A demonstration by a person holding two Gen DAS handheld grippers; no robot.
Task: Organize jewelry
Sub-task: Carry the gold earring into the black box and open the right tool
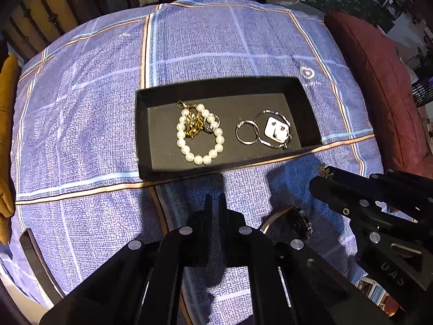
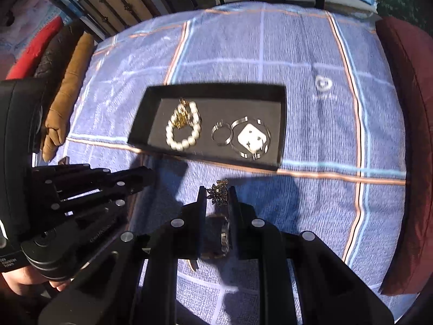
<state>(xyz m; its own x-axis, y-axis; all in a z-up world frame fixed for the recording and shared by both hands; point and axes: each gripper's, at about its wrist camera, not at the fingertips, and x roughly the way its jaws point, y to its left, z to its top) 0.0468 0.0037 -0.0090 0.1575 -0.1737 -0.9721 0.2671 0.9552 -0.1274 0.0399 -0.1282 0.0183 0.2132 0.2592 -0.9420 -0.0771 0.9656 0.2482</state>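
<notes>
- The right black two-finger gripper [image 2: 217, 197] is clamped on a small dark flower-shaped metal brooch [image 2: 216, 196], at 6 o'clock from the black rectangular jewelry tray [image 2: 281, 124].
- The left black gripper [image 1: 215, 203] has its fingers together, empty.
- Risk: the thin fingertip pinch may drop the brooch short of the tray, onto the dark metal wristwatch [image 2: 219, 237].

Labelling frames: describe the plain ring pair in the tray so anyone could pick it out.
Find the black tray on the blue plaid cloth. The ring pair lies just right of the pearl bracelet, beside the white earring card: two overlapping bare silver hoops, no beads.
</notes>
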